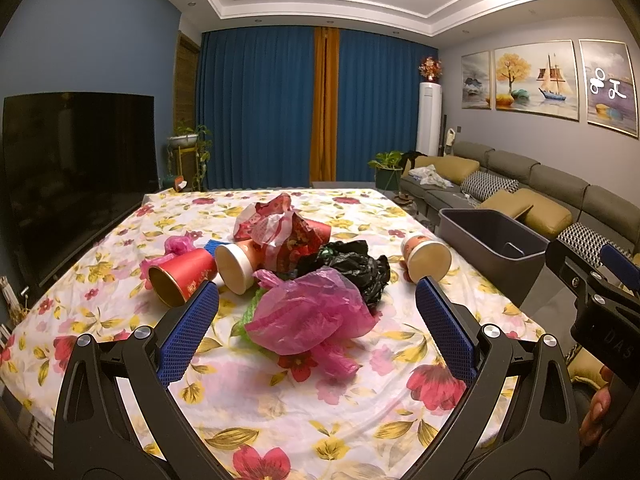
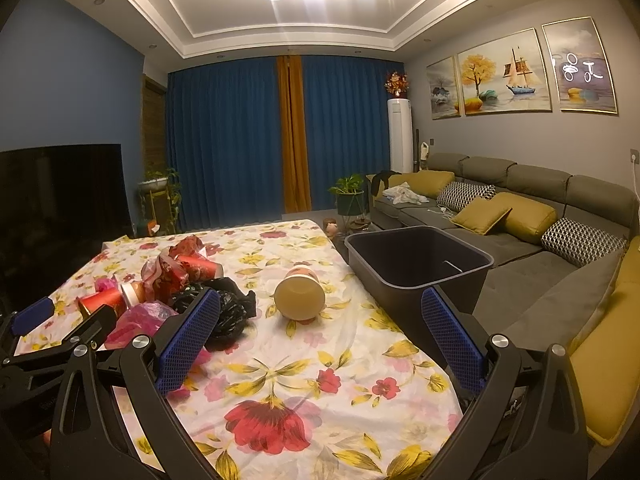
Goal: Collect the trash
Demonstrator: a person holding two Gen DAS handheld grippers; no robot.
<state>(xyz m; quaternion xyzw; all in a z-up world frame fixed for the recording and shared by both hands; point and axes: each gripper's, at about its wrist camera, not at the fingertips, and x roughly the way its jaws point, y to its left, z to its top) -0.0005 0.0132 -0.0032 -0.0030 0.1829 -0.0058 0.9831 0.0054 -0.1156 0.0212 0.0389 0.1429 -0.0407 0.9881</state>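
With both grippers' fingers spread wide and empty, the left gripper (image 1: 316, 308) should drop over the pink bag (image 1: 310, 316) at the near edge of the surface's trash heap, pinch its bunched middle, then carry it to the bin (image 1: 490, 240) at the right.

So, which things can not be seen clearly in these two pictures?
- Gray bin: its bottom is hidden by its own front wall, both views.
- Green bag: mostly covered by the pink plastic bag, left wrist view.
- Right gripper: cut off by the edge, left wrist view.
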